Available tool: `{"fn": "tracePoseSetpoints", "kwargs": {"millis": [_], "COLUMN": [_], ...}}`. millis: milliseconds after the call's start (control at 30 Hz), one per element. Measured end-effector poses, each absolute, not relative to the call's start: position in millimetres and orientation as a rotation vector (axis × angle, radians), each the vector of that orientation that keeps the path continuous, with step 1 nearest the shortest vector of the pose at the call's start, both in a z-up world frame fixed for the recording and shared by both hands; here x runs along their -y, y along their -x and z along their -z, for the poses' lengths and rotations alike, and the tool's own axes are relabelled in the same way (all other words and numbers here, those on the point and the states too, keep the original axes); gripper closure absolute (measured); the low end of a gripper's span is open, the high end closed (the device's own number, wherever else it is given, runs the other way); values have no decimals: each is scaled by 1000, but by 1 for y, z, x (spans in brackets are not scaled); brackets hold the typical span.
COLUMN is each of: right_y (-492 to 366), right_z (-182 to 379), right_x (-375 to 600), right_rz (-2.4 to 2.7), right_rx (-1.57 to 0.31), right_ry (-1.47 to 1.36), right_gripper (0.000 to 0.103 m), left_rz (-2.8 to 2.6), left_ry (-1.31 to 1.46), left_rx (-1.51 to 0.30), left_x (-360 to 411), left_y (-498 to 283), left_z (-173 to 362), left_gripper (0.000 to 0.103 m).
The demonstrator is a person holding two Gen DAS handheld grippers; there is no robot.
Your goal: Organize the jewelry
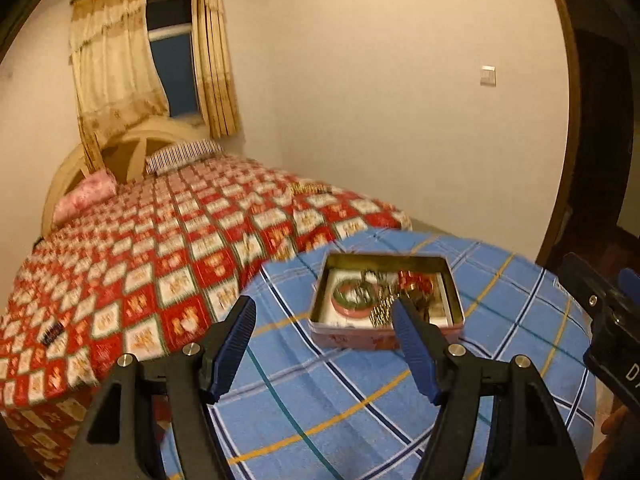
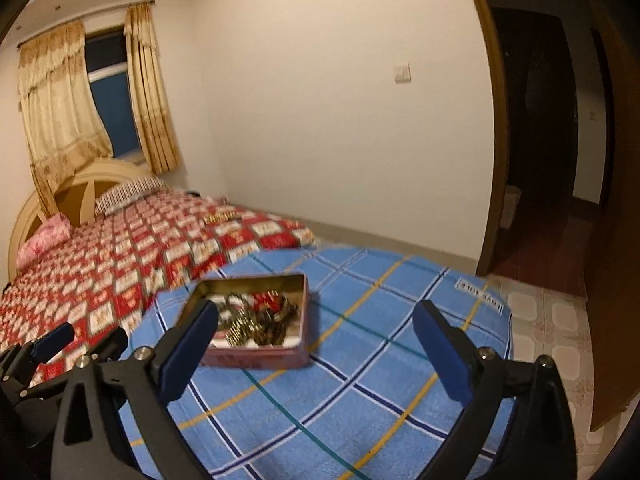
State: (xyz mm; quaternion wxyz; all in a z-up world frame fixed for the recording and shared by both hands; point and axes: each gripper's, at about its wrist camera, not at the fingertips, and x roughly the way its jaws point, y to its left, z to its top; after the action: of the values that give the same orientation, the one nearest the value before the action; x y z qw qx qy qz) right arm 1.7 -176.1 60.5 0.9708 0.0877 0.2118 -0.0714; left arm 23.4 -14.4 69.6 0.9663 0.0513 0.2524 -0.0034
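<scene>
Blue checked cloth (image 1: 360, 400) carries the open tin (image 1: 320, 312) of jewelry (image 2: 256, 320). Left gripper (image 1: 324, 316) and right gripper (image 2: 316, 320): both released. Floor tiles (image 2: 560, 320) appear only in the right view.

Blue plaid cloth (image 2: 360, 360); red-white checked bedspread (image 1: 160, 248); seemingly pinkish tin (image 1: 360, 338).

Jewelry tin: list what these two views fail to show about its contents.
- Left wrist: the left gripper finger covers the tin's near right corner.
- Right wrist: the right gripper finger hides the tin's near left part.
- Both views: motion blur merges the jewelry into a tangle; single pieces cannot be counted.
</scene>
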Motion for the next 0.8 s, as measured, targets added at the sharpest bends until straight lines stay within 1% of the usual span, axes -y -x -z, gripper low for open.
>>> {"fn": "tracePoseSetpoints", "kwargs": {"millis": [167,433,800], "right_y": [10,15,16], "right_z": [-81,-96,-98], "right_x": [167,161,158], "right_rz": [147,128,141], "right_rx": [-341,-271,-232], "right_ry": [-156,-158,-154], "right_gripper": [0,0,0], "left_rz": [-7,-2,11], "left_ry": [-111,-89,-83], "left_rx": [-433,-359,-374], "left_x": [10,3,6], "left_y": [-10,-2,-5], "left_z": [-92,-114,-113], "left_gripper": [25,22,21]}}
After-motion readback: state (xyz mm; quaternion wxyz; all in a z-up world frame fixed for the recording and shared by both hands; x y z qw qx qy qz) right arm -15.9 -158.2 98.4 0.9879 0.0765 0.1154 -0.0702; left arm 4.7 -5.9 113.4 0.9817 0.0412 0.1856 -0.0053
